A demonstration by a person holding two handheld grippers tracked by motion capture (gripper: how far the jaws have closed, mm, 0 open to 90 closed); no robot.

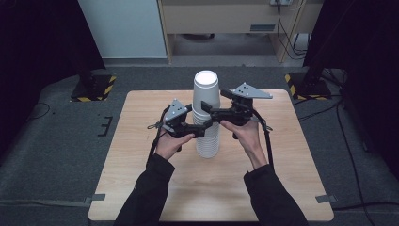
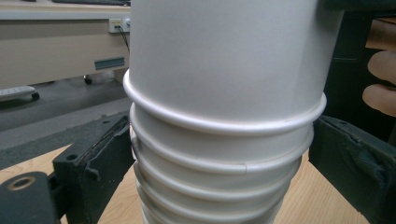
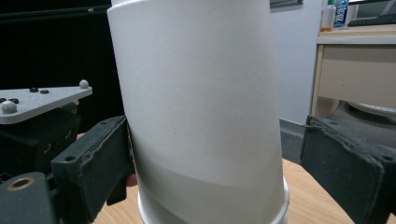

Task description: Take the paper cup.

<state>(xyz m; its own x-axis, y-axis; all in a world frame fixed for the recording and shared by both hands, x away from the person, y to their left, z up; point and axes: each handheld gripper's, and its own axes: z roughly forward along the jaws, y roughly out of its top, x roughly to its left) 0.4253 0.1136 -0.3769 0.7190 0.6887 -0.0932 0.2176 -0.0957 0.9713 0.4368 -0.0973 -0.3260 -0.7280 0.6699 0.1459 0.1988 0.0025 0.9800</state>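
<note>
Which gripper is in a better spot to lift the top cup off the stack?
Probably the right gripper: it sits higher, its jaws around the top cup. The left gripper is lower, open around the stacked rims, better for steadying.

A tall stack of white paper cups (image 1: 207, 115) stands mouth-down near the middle of the tabletop (image 1: 141, 155). The rolled rims (image 2: 219, 126) sit ringed one below another along its lower half. The top cup (image 3: 201, 102) is plain and smooth, tilted slightly off the line of the stack beneath it.

one cup stack (image 1: 207, 115), two tongs, one table (image 1: 141, 179)
</note>
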